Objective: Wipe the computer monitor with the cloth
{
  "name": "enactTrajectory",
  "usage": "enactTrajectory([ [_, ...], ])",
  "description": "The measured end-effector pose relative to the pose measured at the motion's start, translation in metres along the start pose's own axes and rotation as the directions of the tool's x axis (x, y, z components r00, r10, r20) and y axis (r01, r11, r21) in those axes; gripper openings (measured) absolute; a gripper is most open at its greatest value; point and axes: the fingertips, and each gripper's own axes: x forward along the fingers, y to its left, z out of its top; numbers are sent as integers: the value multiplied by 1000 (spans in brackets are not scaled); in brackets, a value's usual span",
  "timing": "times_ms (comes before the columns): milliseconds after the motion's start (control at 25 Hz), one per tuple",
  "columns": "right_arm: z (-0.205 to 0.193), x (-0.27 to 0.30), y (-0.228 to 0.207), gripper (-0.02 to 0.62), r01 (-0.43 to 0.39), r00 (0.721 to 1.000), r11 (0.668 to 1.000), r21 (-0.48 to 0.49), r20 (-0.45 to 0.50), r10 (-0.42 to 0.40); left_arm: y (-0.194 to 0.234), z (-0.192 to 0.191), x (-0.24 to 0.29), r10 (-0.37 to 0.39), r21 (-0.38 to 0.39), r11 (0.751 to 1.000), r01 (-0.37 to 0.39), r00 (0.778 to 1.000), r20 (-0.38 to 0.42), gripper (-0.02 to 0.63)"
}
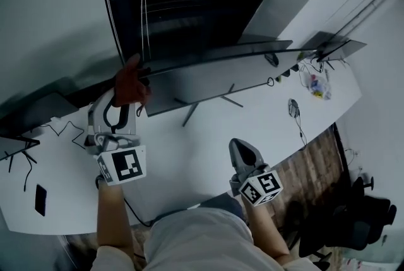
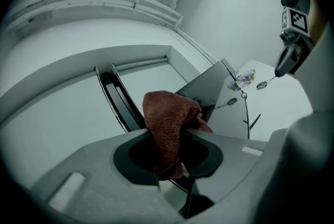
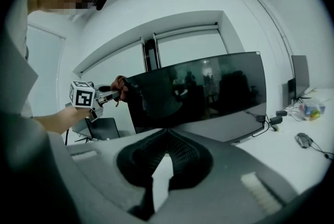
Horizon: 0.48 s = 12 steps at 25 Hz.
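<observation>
Two claws | left claw clamps cloth at monitor corner | right claw closed, empty

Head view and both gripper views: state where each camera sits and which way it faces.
Head view: on the head, looking steeply down on desk and monitor; forearms, left claw and right claw show.
Left gripper view: on the left claw, looking past the gripped cloth to the monitor's edge.
Right gripper view: on the right claw, shut and empty, facing the monitor.
Shared: monitor and cloth in all three.
</observation>
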Motion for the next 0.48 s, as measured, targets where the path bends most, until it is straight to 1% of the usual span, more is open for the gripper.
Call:
enactTrajectory([
  [120, -5, 1, -5, 3, -3, 1000, 1000, 7, -7, 3, -8, -4, 3, -2, 32, 999, 2, 1000, -8, 97],
  [360, -15, 1, -6, 3, -45, 998, 999, 5, -40, 46, -26, -18, 6, -1, 49, 999, 3, 999, -38, 97],
  [480, -19, -3, -13, 3, -44, 998, 999, 8, -49, 44, -35, -26, 6, 2, 49, 999, 1, 998, -57, 97],
])
